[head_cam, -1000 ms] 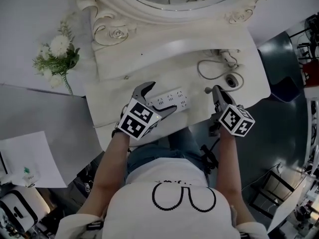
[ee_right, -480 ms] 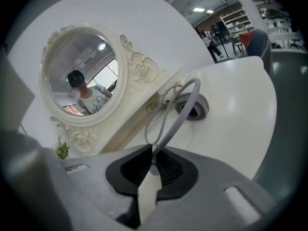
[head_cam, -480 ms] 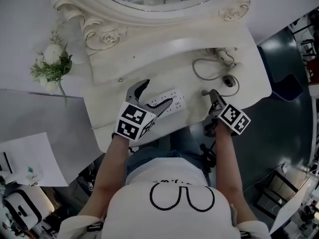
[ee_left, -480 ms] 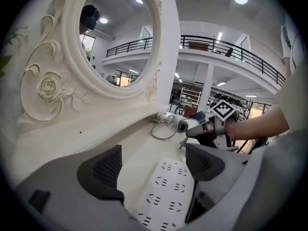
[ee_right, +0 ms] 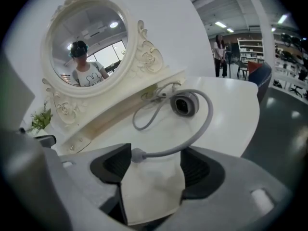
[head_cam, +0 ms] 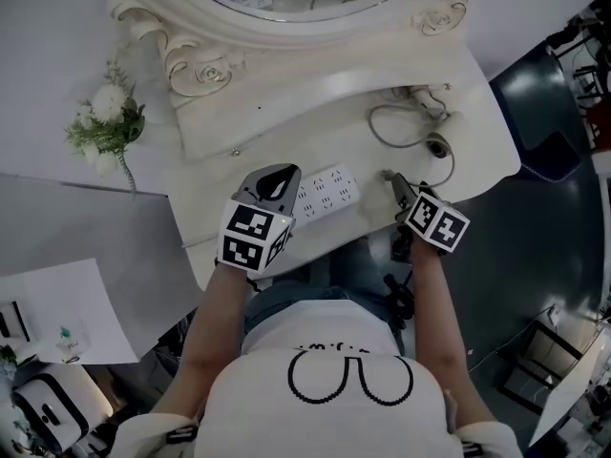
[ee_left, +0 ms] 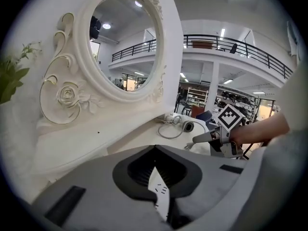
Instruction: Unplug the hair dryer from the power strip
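The white power strip (head_cam: 329, 191) lies flat on the white vanity table (head_cam: 477, 132). My left gripper (head_cam: 283, 174) is shut over the strip's left end; a sliver of the strip (ee_left: 159, 192) shows below its closed jaws (ee_left: 155, 149). The grey hair dryer (head_cam: 436, 147) lies at the back right with its cord (ee_right: 204, 121) looped. The cord's plug (head_cam: 389, 174) is out of the strip and rests on the table right of it. My right gripper (head_cam: 399, 188) is opening, and the plug end (ee_right: 137, 154) lies between its jaws (ee_right: 155, 163), against the left one.
An ornate oval mirror (head_cam: 286, 12) stands at the back of the table. White flowers (head_cam: 105, 122) are at the left, with papers (head_cam: 57, 303) below them. The table's front edge runs just under both grippers, and dark floor (head_cam: 535, 208) lies to the right.
My left gripper's jaws, open around the strip's left end before, have shut. My right gripper has sunk toward the table with the plug, and its jaws have come apart.
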A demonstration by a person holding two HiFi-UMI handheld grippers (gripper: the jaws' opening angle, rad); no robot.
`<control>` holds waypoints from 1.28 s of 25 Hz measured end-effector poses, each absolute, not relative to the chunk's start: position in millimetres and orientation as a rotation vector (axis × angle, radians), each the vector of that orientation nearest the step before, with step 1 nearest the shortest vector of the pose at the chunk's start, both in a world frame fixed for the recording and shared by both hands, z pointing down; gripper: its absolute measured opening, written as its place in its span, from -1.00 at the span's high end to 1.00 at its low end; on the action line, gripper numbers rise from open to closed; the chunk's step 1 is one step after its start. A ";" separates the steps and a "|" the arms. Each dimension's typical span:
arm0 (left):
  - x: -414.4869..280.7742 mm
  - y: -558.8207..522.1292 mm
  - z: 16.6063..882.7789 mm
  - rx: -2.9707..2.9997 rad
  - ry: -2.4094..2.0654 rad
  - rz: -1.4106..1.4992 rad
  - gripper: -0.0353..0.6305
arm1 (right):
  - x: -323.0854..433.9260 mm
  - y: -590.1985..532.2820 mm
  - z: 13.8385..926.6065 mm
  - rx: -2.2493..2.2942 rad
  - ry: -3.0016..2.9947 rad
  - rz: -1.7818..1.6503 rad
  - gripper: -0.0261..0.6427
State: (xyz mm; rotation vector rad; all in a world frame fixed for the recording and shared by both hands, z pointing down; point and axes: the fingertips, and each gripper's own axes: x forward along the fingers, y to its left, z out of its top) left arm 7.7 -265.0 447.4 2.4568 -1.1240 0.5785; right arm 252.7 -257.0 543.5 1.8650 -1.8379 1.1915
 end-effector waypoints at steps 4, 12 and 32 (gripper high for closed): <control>5.0 -256.6 442.5 2.491 -1.105 0.566 0.90 | 243.3 -240.5 543.6 1.878 -1.826 1.220 -0.08; -22.1 -238.0 430.2 2.547 -1.099 0.521 0.90 | 223.2 -210.8 543.7 1.942 -1.796 1.232 -0.21; -80.0 -224.6 369.7 2.622 -1.188 0.021 0.90 | 144.4 -200.7 343.1 1.912 -2.307 0.339 0.93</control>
